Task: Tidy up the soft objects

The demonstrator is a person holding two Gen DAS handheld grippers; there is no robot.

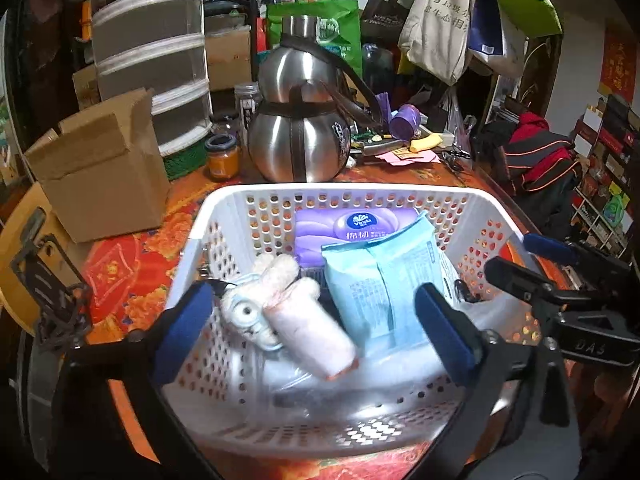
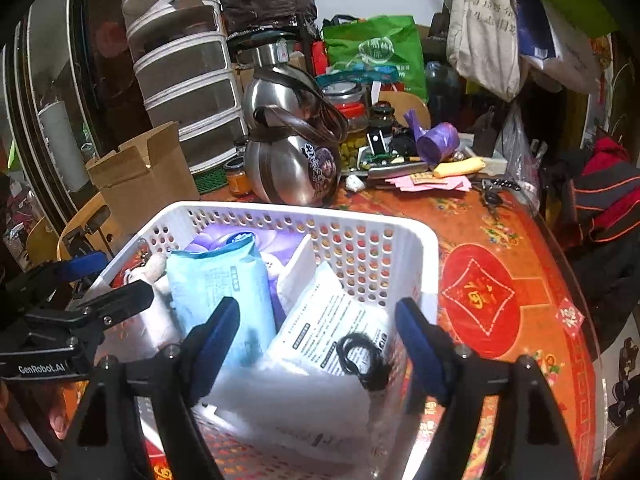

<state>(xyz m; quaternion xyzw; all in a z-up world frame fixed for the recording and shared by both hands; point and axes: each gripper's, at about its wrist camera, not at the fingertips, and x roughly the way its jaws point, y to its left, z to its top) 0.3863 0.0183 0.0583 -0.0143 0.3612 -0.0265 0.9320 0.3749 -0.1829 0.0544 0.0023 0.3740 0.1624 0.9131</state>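
A white perforated basket [image 1: 320, 194] [image 2: 280, 212] stands on the red patterned table. Inside lie a purple tissue pack [image 1: 320, 228] [image 2: 208, 236], a light blue pack [image 1: 380, 280] [image 2: 220, 280], a white and pink plush toy [image 1: 280, 304] [image 2: 154, 266] and a white printed pack [image 2: 320, 320] with a black cord loop [image 2: 372, 378] on it. My left gripper [image 1: 314, 332] hangs open over the basket's near side, the plush and blue pack lying between its blue pads, untouched. My right gripper [image 2: 318, 346] is open above the white pack, gripping nothing.
Behind the basket stand a steel gourd-shaped flask [image 1: 300, 140], an open cardboard box [image 1: 104, 172], a small orange jar [image 1: 222, 158] and a clear drawer tower [image 1: 152, 60]. Papers and a purple roll [image 2: 436, 142] clutter the back. Bare tablecloth [image 2: 500, 280] lies right of the basket.
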